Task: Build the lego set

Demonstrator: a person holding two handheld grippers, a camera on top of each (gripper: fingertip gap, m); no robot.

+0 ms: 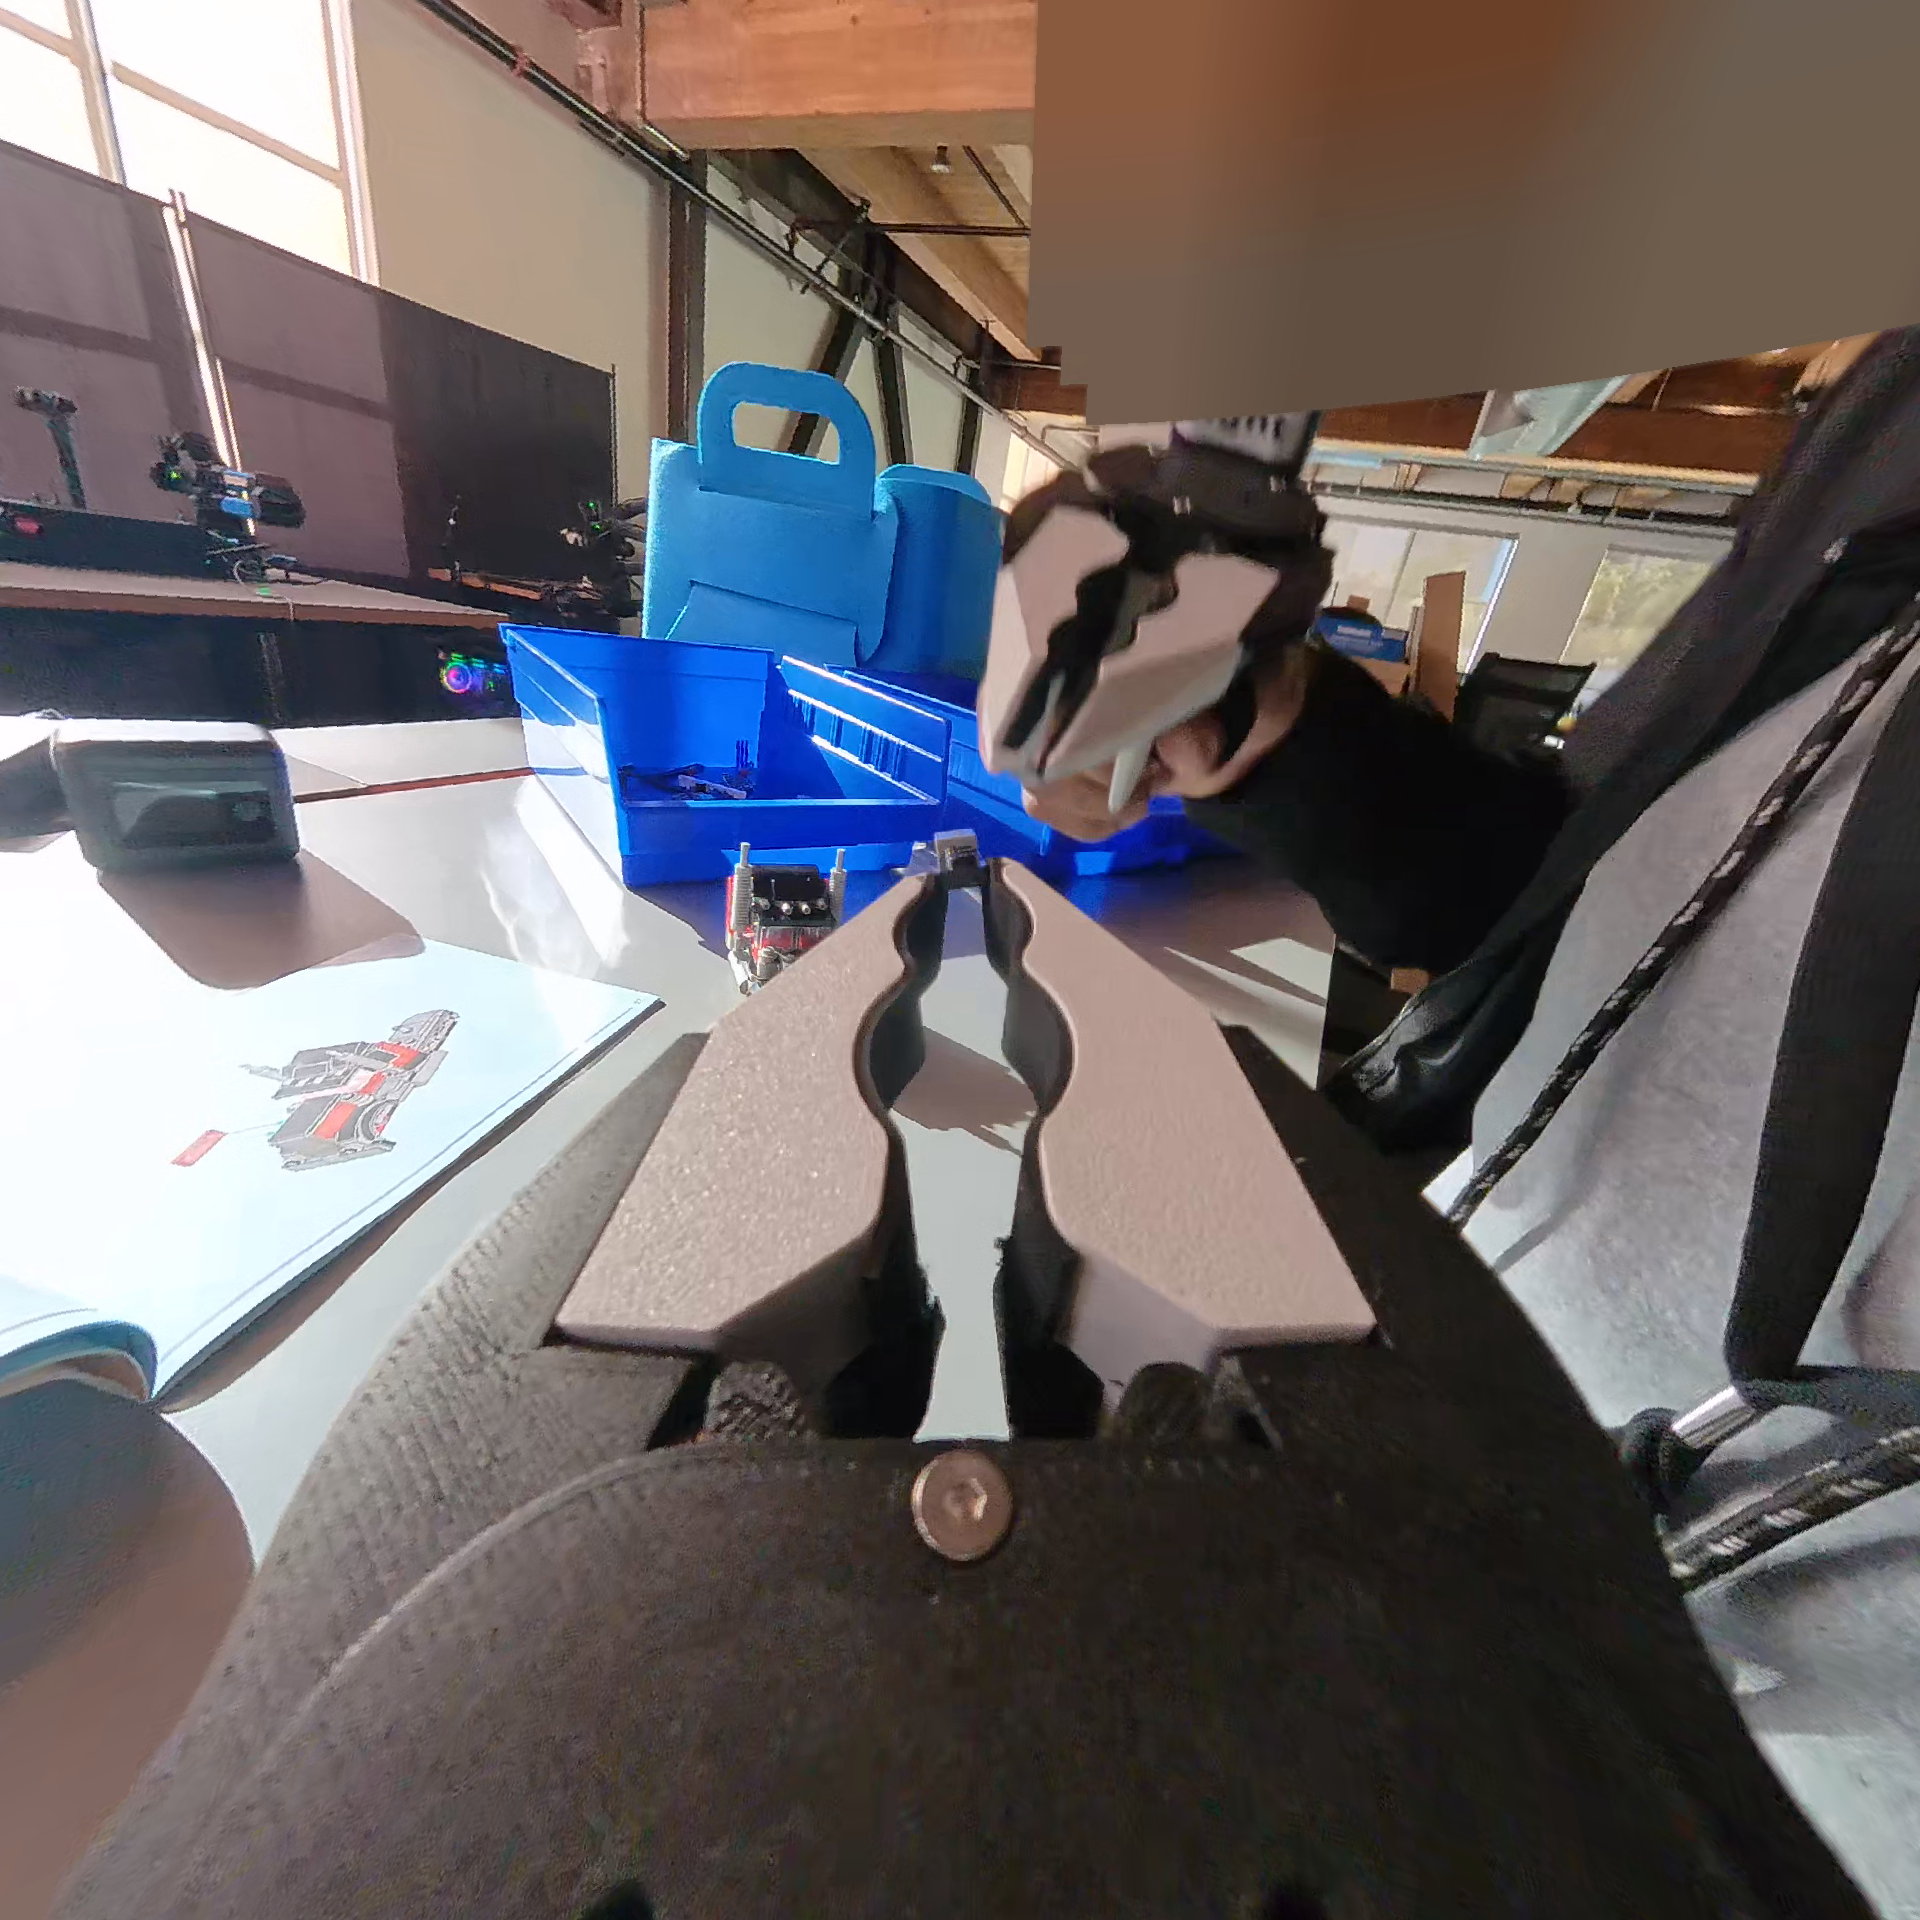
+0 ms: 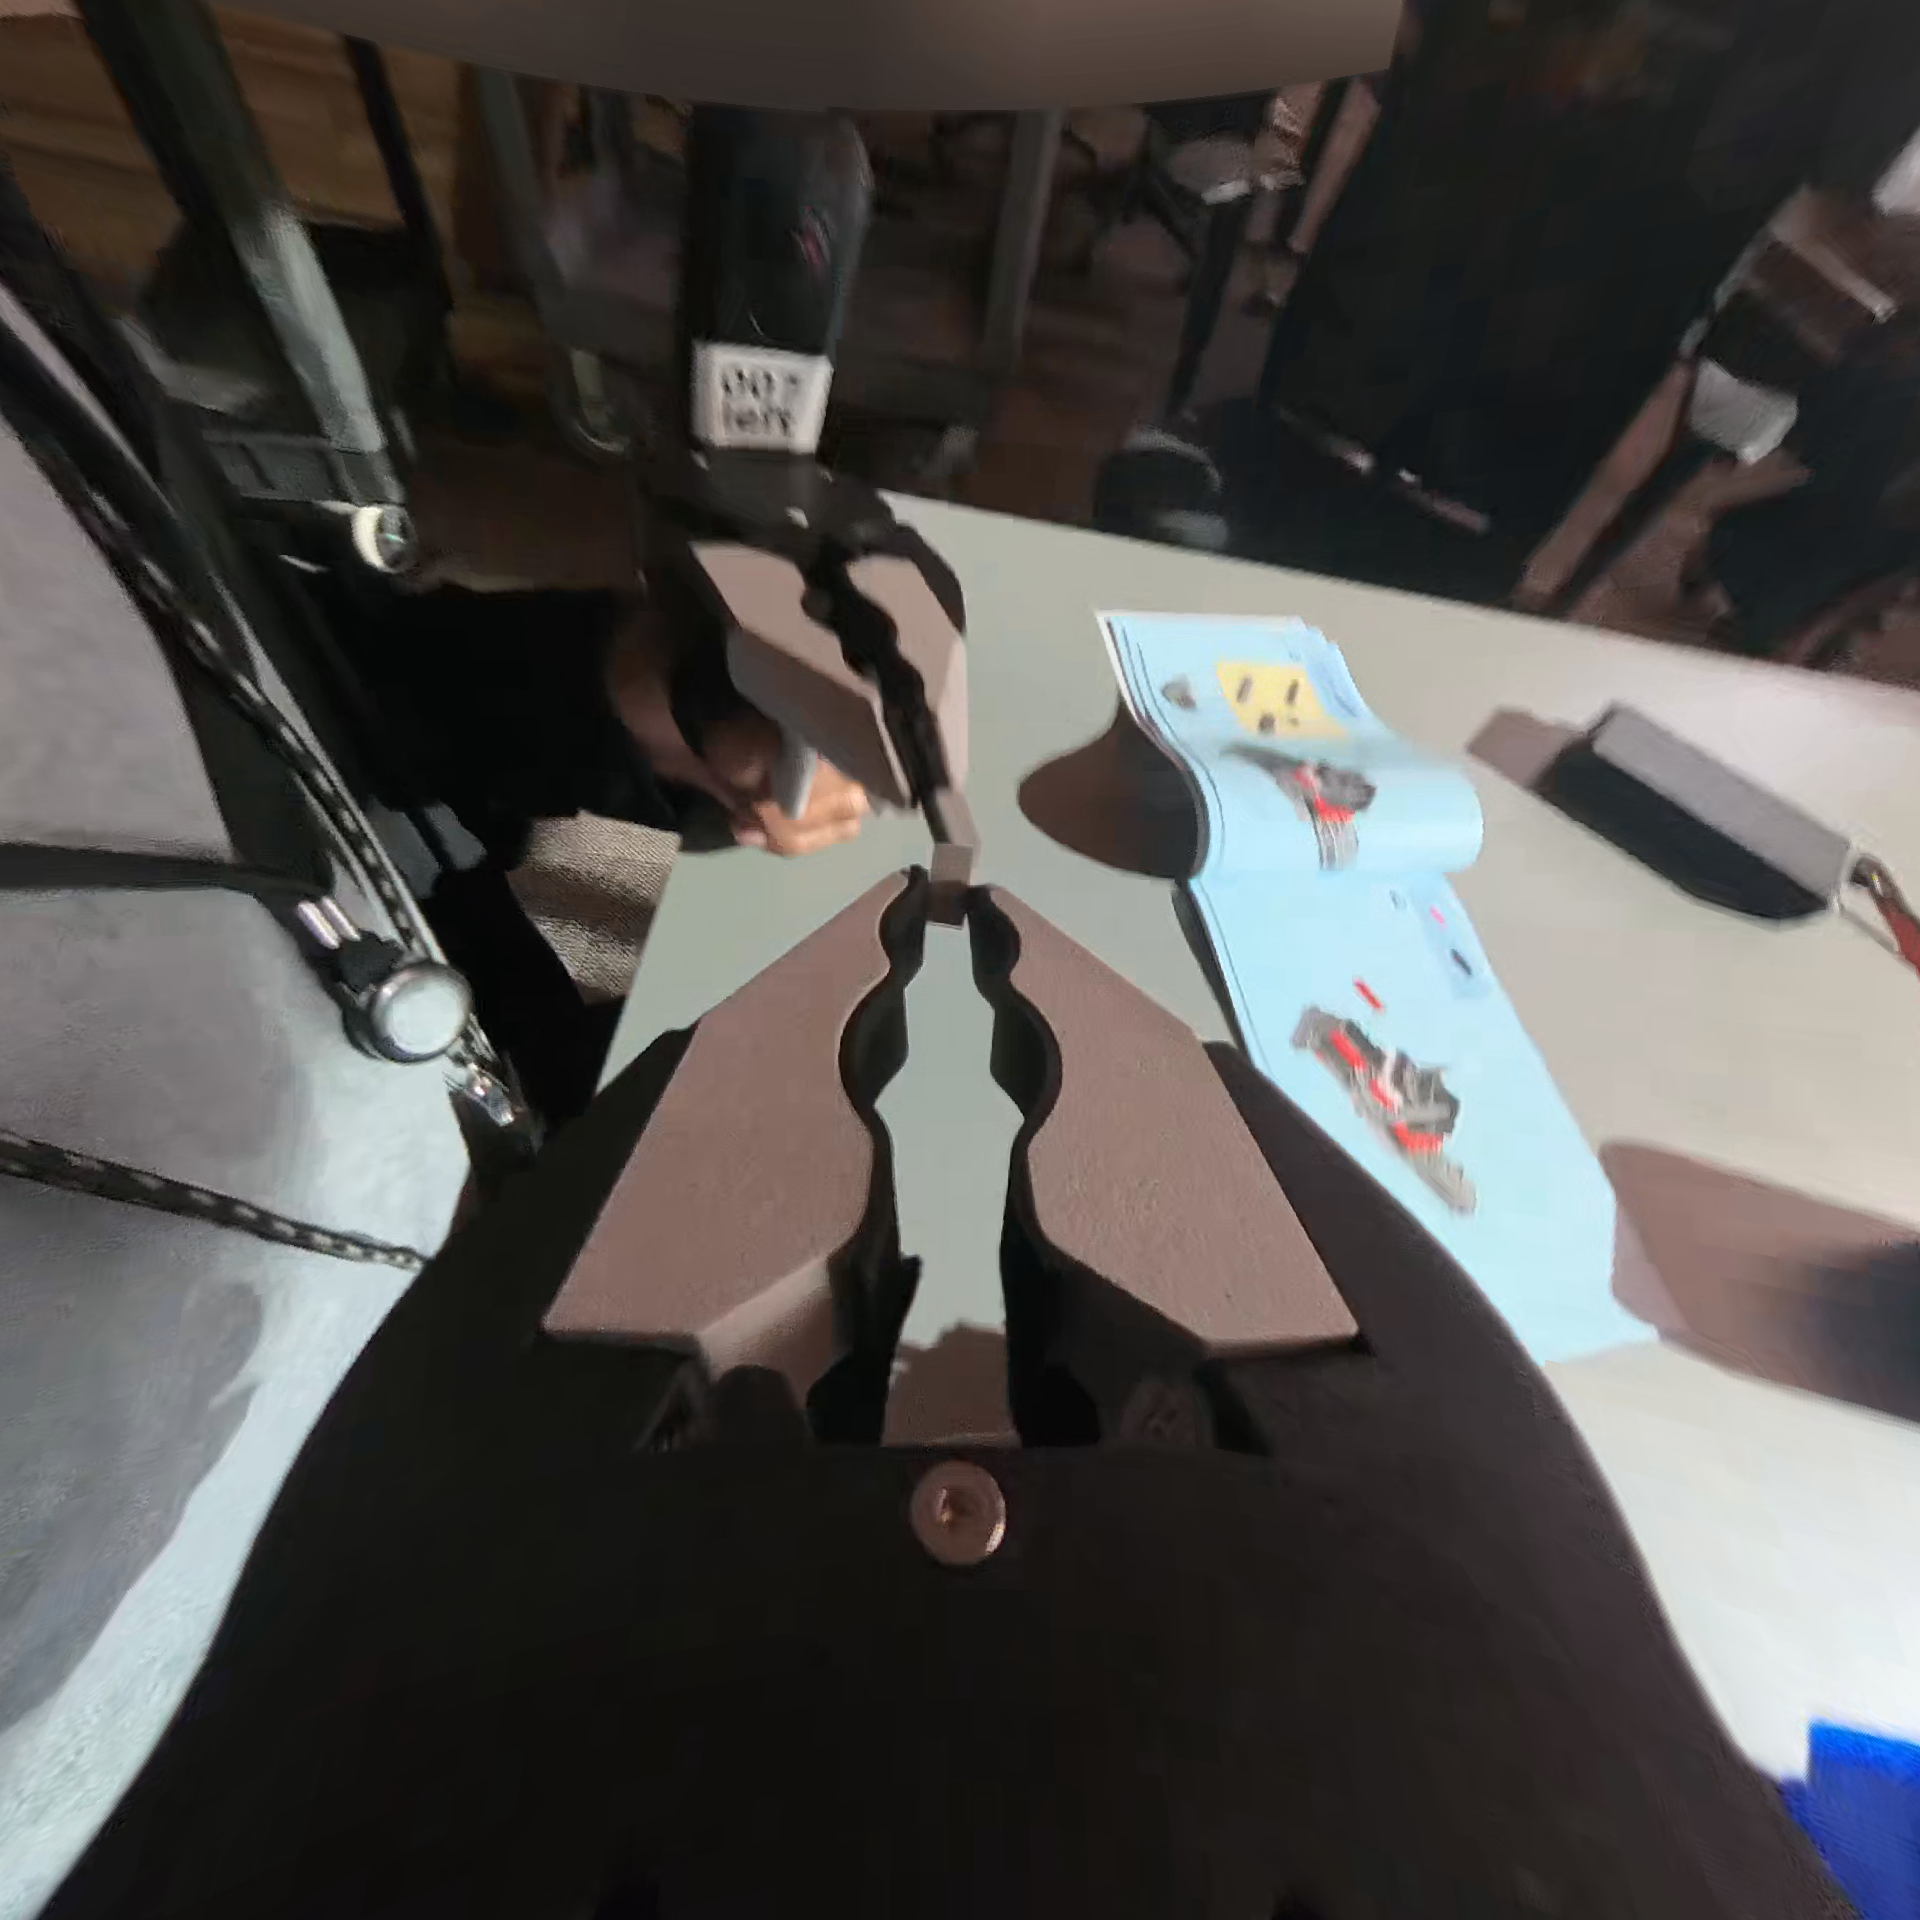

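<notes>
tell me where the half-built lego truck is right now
In the left wrist view the lego truck stands on the table, just left of the left gripper and in front of the blue bins.

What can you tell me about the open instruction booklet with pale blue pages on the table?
The open instruction booklet with pale blue pages lies flat on the grey table, untouched by either gripper. It looks like thin glossy paper. The printed pages show drawings of a black, grey and red model. In the right wrist view the far pages bulge up and curl, casting a shadow. The image is blurred.
</notes>
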